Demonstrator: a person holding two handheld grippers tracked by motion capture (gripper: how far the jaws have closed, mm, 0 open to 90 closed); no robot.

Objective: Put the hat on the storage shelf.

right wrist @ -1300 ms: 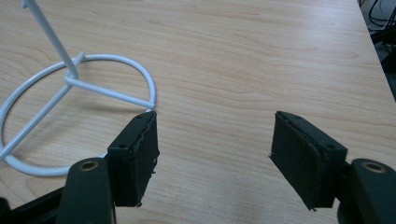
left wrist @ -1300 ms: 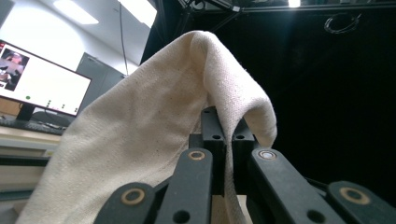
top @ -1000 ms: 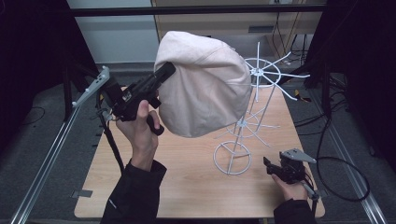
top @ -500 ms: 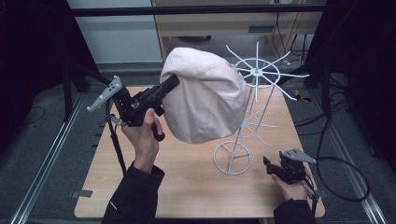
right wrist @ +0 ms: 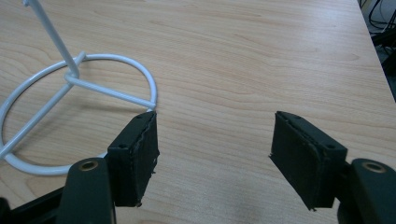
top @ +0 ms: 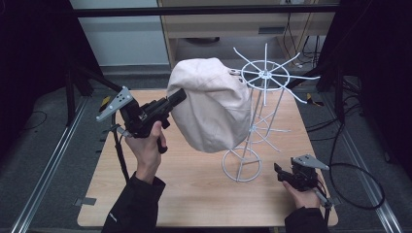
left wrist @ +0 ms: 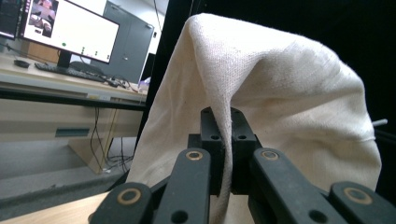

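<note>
A cream cloth hat (top: 211,104) hangs in the air above the table, just left of a white wire stand (top: 262,102). My left gripper (top: 177,97) is shut on the hat's edge, and in the left gripper view the fabric (left wrist: 261,88) drapes up and over the closed jaws, pinched at my left gripper (left wrist: 226,123). My right gripper (top: 281,171) rests low at the table's front right, beside the stand's ring base (top: 241,164). In the right gripper view my right gripper (right wrist: 212,149) stands open over bare wood, with the ring base (right wrist: 70,84) at its left.
The wooden table (top: 194,194) has free room in front of the stand. Black frame posts and metal rails (top: 43,170) run along both sides. A cable (top: 359,184) loops on the floor at the right. A desk with a monitor (left wrist: 70,30) stands beyond.
My left gripper has carried the hat downward and a little toward the stand, and the gripper has tipped more level. The right gripper has stayed still.
</note>
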